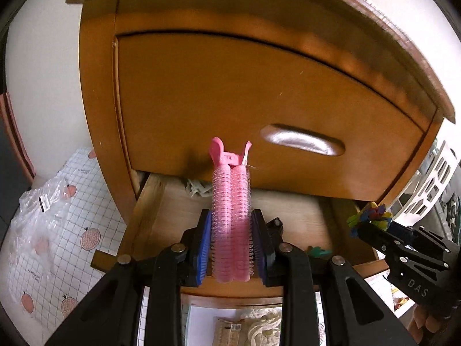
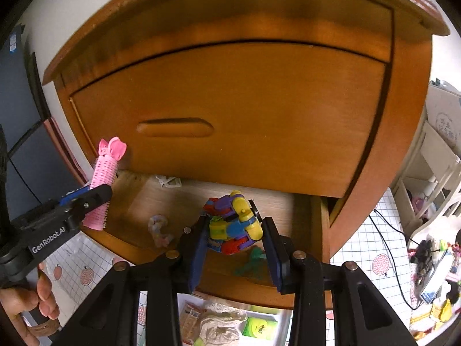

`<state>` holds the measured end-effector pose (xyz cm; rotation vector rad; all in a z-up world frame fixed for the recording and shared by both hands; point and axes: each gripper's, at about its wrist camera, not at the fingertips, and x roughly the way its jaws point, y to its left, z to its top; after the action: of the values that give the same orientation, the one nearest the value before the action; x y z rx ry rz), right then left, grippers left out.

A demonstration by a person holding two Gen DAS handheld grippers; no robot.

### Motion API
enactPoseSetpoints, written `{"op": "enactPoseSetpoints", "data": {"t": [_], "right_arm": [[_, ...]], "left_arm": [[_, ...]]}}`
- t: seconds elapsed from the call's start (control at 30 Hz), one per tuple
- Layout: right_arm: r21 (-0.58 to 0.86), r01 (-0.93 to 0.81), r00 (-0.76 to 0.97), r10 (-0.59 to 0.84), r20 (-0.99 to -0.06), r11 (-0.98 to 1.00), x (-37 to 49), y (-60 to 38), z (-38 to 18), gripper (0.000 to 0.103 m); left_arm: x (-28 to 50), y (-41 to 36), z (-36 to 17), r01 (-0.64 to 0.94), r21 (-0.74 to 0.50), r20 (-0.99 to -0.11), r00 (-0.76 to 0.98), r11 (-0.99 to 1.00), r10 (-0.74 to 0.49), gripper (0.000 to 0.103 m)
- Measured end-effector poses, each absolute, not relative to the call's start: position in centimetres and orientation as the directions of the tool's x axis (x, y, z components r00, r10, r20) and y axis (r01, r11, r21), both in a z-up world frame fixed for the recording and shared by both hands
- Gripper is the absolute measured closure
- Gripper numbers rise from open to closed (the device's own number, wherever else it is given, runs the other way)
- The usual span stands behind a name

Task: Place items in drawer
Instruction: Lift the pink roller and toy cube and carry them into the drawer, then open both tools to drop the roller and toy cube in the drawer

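A: What do the left tongs point(image 1: 230, 239) carry?

B: A pink hair-roller clip point(image 1: 230, 216), two bristly plastic cylinders side by side with a smooth forked pinch-handle at the far end. The blue pads are clamped on its lower half, and it stands out along the fingers, its tip in front of the closed upper drawer front point(image 1: 259, 101).

A: And the right tongs point(image 2: 234, 230)?

B: Clamped on a blocky plastic toy point(image 2: 233, 225), a knot of yellow, blue, purple, red and green jointed pieces, glossy and hard. It hangs just over the open lower drawer point(image 2: 299, 210).

A: What is the furniture like?

B: A wooden cabinet point(image 1: 98, 92) in warm orange-brown varnish, smooth, with a moulded top edge. The upper drawer front has a long oval recessed pull point(image 1: 302, 141). The lower drawer is pulled out, with a pale wood floor inside and darker walls.

A: Anything already in that drawer?

B: A white plastic bit point(image 2: 168, 181) at the back, a pale fuzzy pastel thing point(image 2: 158, 230) on the floor, and a green toy piece point(image 2: 255, 256) near the front edge, under the right tongs.

A: And around it?

B: Below the drawer, a white gridded sheet with pink fruit prints point(image 1: 86, 230), with crinkled clear plastic point(image 1: 37, 210) on it. A knitted cream item point(image 2: 222, 323) and a green packet point(image 2: 259, 328) lie below the drawer front. A white shelf unit point(image 2: 426, 178) stands to the right.

A: What is in the way?

B: The upper drawer front overhangs the back of the open drawer, so only its front part is exposed from above.
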<state>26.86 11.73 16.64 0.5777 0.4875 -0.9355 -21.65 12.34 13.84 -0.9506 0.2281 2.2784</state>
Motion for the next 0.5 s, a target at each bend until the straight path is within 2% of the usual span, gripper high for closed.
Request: {"op": "enactPoseSetpoints", "data": {"t": [0.07,0.13,0.2,0.27,0.43,0.47,0.5], "right_arm": [[0.246,0.853,0.502,-0.596,-0.627,0.461,27.0,11.5,16.5,0.063],[0.247,0.853,0.502,-0.592,-0.630,0.460,27.0,11.4,16.4,0.062],[0.243,0.856,0.496,-0.592,-0.635,0.457,27.1,11.3,16.3,0.059],[0.236,0.859,0.489,-0.594,-0.639,0.454,27.1,11.3,16.1,0.051],[0.244,0.862,0.485,-0.587,-0.648,0.444,27.0,11.2,15.7,0.038],[0.235,0.962,0.265,-0.700,-0.663,0.142,26.9,11.2,15.6,0.035],[0.236,0.962,0.264,-0.700,-0.664,0.140,26.9,11.2,15.6,0.032]], "left_arm": [[-21.8,12.5,13.5,-0.623,-0.080,-0.697,-0.523,-0.778,0.491,0.071],[-21.8,12.5,13.2,-0.622,-0.078,-0.701,-0.522,-0.779,0.487,0.058],[-21.8,12.5,12.9,-0.622,-0.077,-0.703,-0.521,-0.779,0.485,0.054],[-22.1,12.5,12.9,-0.619,-0.076,-0.708,-0.519,-0.782,0.480,0.049],[-22.5,12.5,12.8,-0.604,-0.070,-0.714,-0.525,-0.794,0.462,0.029],[-22.7,12.6,12.8,-0.602,-0.065,-0.717,-0.526,-0.796,0.457,0.028],[-22.8,12.6,12.7,-0.602,-0.061,-0.718,-0.528,-0.796,0.454,0.027]]}}
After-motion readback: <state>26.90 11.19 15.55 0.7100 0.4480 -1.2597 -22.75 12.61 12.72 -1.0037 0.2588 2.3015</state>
